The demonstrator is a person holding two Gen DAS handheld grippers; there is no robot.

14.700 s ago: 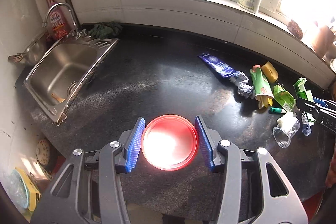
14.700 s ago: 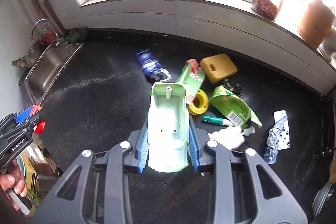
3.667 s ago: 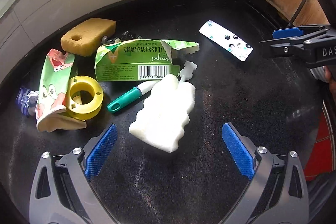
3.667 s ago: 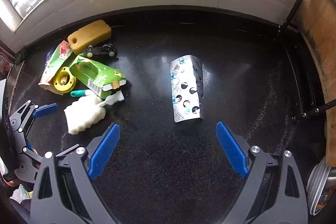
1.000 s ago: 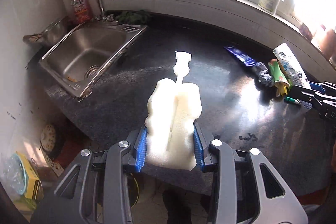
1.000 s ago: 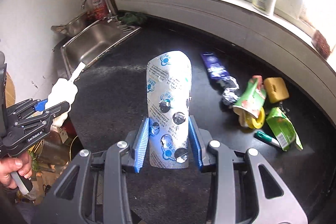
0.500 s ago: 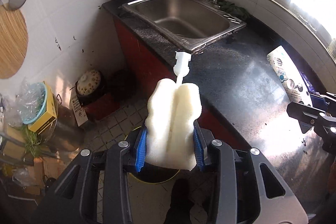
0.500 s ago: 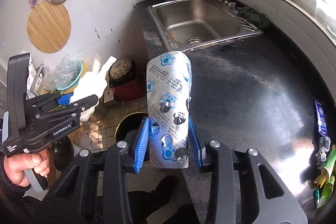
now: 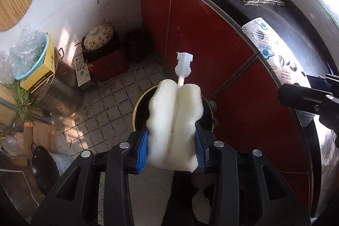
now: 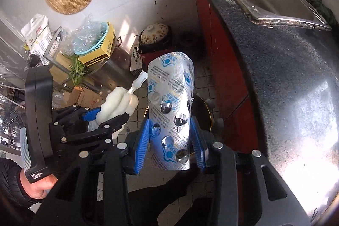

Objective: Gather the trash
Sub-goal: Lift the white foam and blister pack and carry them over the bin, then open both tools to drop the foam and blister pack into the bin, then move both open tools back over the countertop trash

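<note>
Because both loads are bound for the same container, we hold each set of tongs steeply nose-down over the floor rather than over the worktop.

The left gripper [image 9: 171,146] is clenched on the white sponge brush [image 9: 173,120], at the lower centre of the left wrist frame. Its blue pads [image 9: 142,146] press into the foam from both sides, so the foam bulges above them and the plastic handle stub [image 9: 184,65] projects upward in the frame, clear of the jaws. We grip the soft body rather than the thin stub, probably because it gives the pads more surface.

The right gripper [image 10: 171,142] grasps the silver blister pack [image 10: 171,111] by its lower edges, at the centre of the right wrist frame. The sheet is bowed into an arch between the pads [image 10: 141,145], which we judge stiffens it and keeps it from slipping.

Directly behind each held item lies the trash bin [image 9: 139,107], a dark round container with a yellowish rim on the tiled floor [image 9: 110,103], beside the red cabinet doors [image 9: 203,31]. Most of its mouth is hidden by the loads.

In the right wrist frame, the left tool sits at centre left, beside the pack but apart from it. We judge the release step to be next; neither item has yet been dropped.
</note>
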